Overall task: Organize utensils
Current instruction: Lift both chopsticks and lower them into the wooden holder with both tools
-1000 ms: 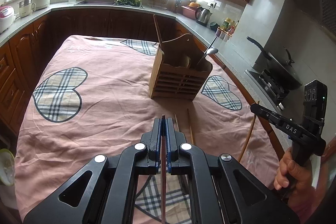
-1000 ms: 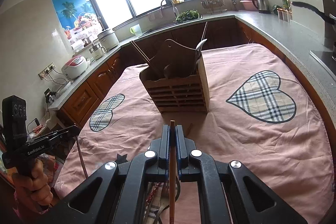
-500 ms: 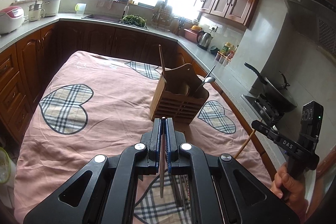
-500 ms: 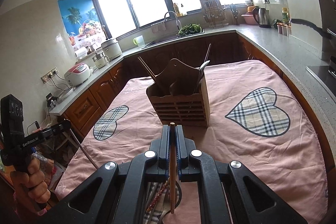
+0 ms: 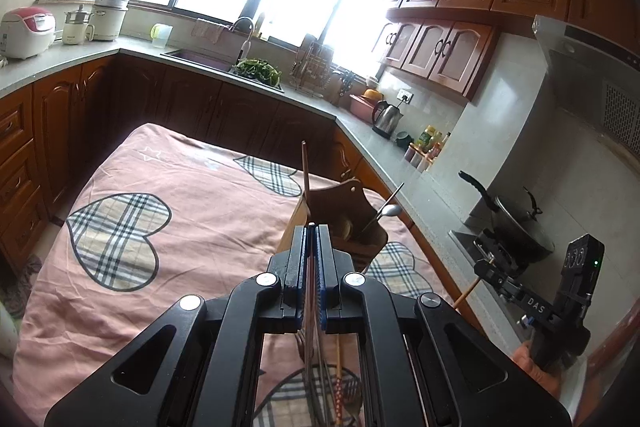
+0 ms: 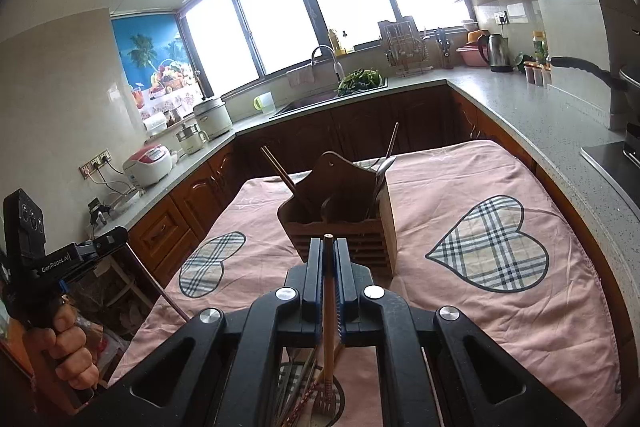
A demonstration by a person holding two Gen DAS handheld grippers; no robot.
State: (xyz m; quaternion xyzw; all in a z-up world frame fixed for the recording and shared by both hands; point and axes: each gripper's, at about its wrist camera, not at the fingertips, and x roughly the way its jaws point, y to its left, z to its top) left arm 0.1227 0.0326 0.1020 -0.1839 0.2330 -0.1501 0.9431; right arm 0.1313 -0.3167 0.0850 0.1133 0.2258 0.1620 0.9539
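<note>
The black tool in the person's right hand has "DAS" printed in white along its side, and the one in the left hand reads "GenRobot.AI".

The left gripper (image 5: 311, 227) is clamped tight on a dark chopstick (image 5: 309, 307), which runs between the blue pads and hangs down below them. The right gripper (image 6: 329, 241) is likewise closed on a pale wooden chopstick (image 6: 329, 307), its blunt tip poking just past the fingertips. Neither stick touches anything else.

The wooden utensil holder (image 6: 340, 219) stands upright on the pink cloth (image 6: 460, 307) with plaid hearts, ahead of both grippers. A dark chopstick (image 6: 280, 171) leans in its left compartment, and a spoon (image 6: 384, 167) and another stick in its right. More utensils lie on the cloth under the grippers, a fork (image 6: 324, 401) among them.

Compared with a second ago, both hands have risen: the holder sits lower in each view, more window and ceiling show, and both grips are unchanged.
</note>
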